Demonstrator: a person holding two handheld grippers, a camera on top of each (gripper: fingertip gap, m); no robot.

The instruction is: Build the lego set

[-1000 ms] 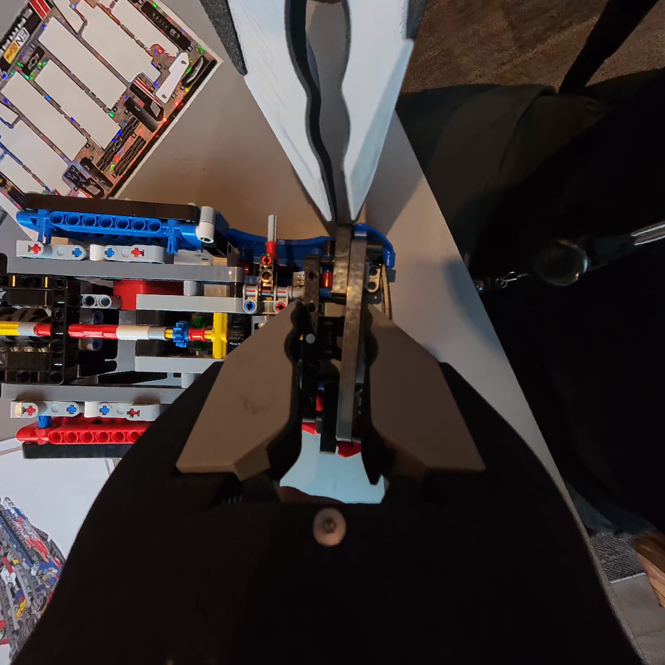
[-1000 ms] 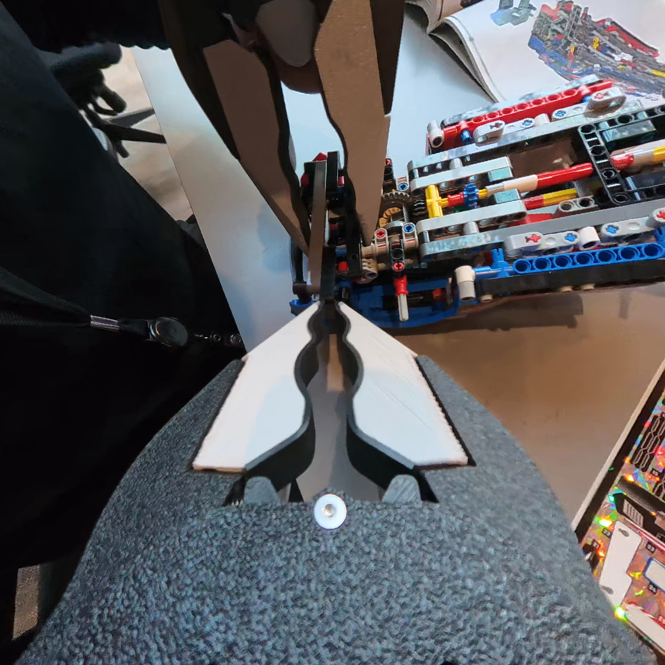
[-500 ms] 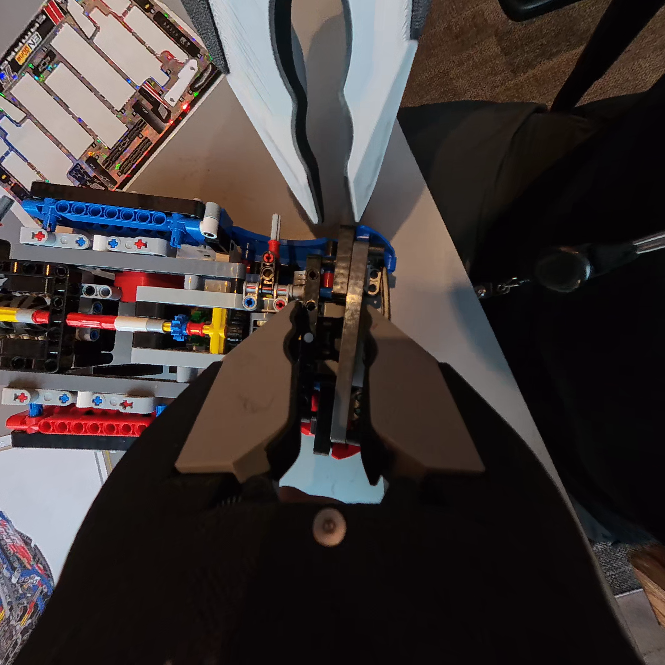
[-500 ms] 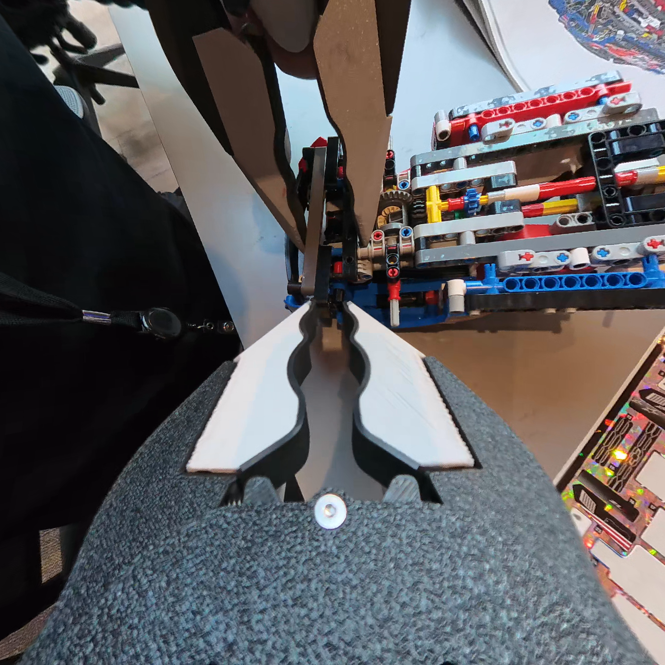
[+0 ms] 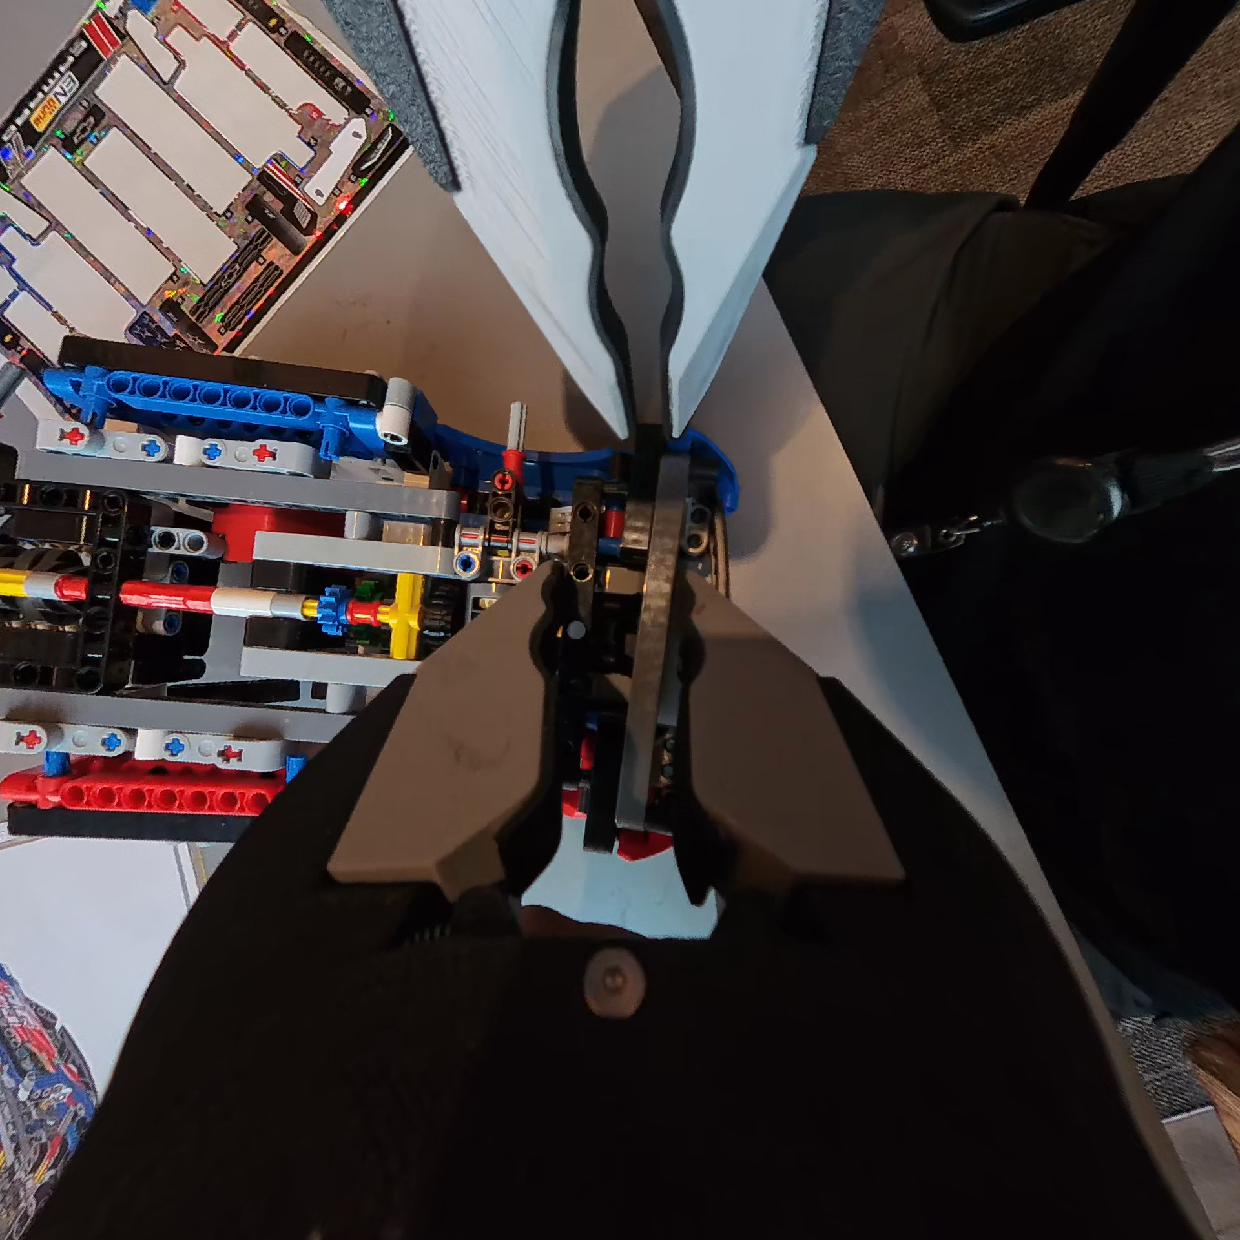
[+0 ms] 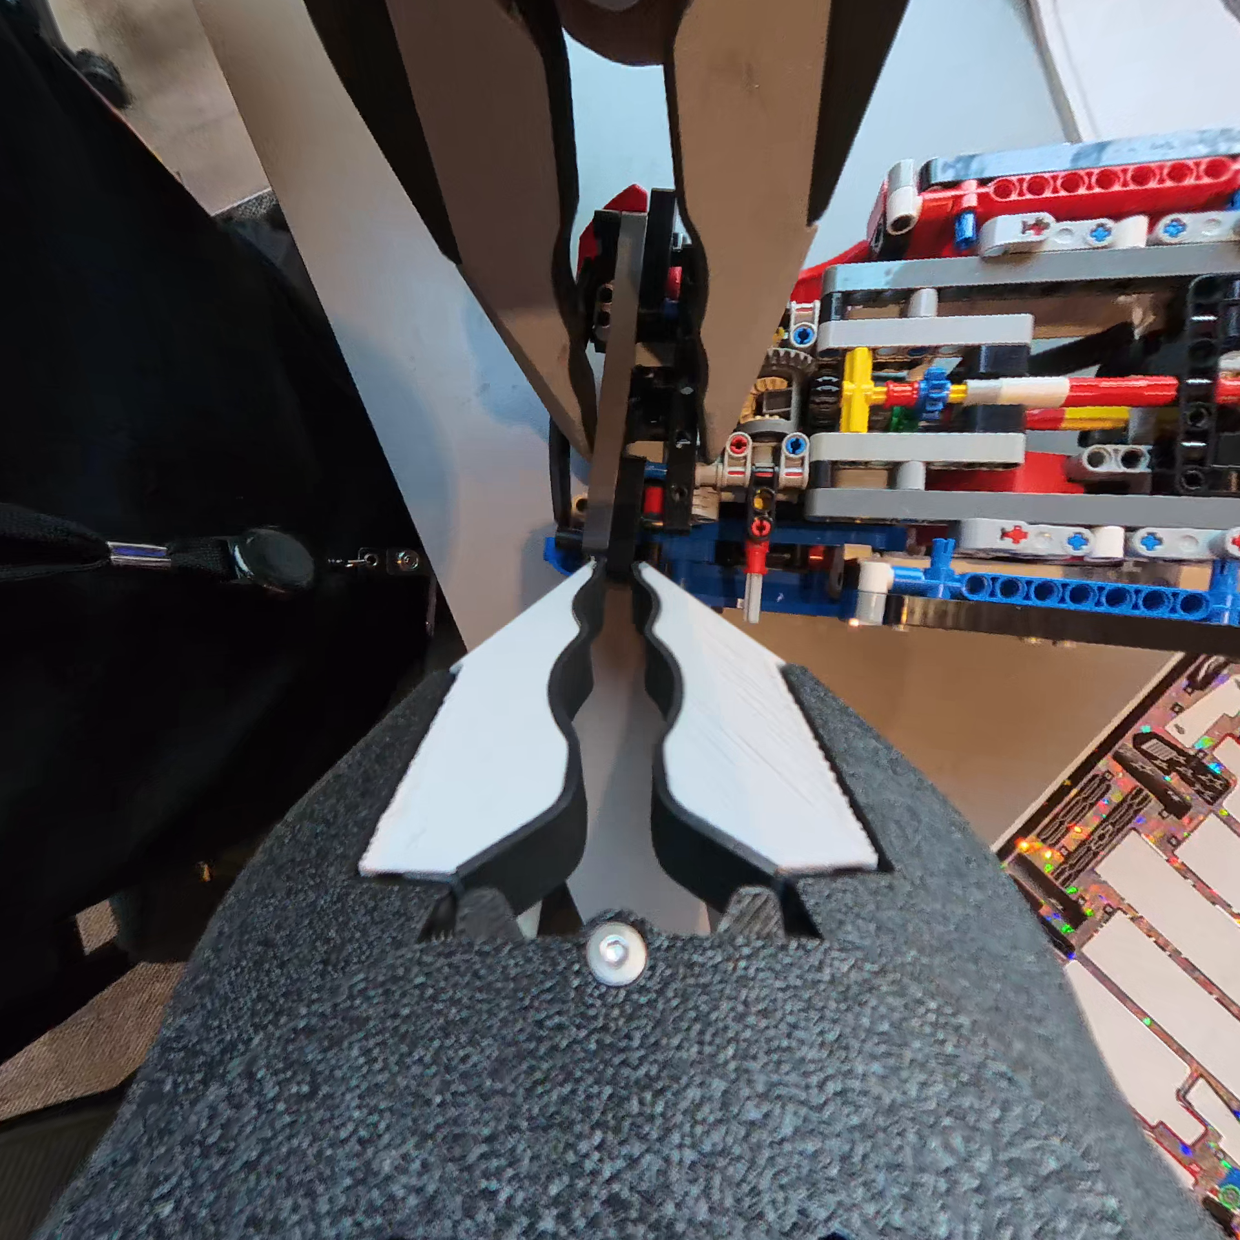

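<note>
The lego chassis (image 5: 282, 537) lies on the table, with blue, grey and red beams and a red-and-yellow axle; it also shows in the right wrist view (image 6: 973, 456). My left gripper (image 5: 617, 577), with brown fingers, is shut across the chassis's end, clamping a dark grey beam (image 5: 654, 604) and the black frame beside it. It enters the right wrist view (image 6: 647, 449) from above. My right gripper (image 6: 614, 570), with white fingers, pinches the black end of that beam stack (image 6: 621, 530) from the opposite side. It also shows at the top of the left wrist view (image 5: 649, 433).
A holographic sticker sheet (image 5: 168, 168) lies beyond the chassis, also in the right wrist view (image 6: 1141, 872). An instruction booklet (image 5: 40, 1073) lies at the lower left. The table edge (image 5: 872, 537) runs just right of the grippers, with a person in dark clothing and a lanyard clip (image 5: 1060, 496) beyond. Less than 4 cm separates the two grippers' tips.
My right gripper's jaws parted slightly half a second ago and now sit narrowly on the black beam end. The right camera has moved closer to the chassis. My left gripper keeps its hold.
</note>
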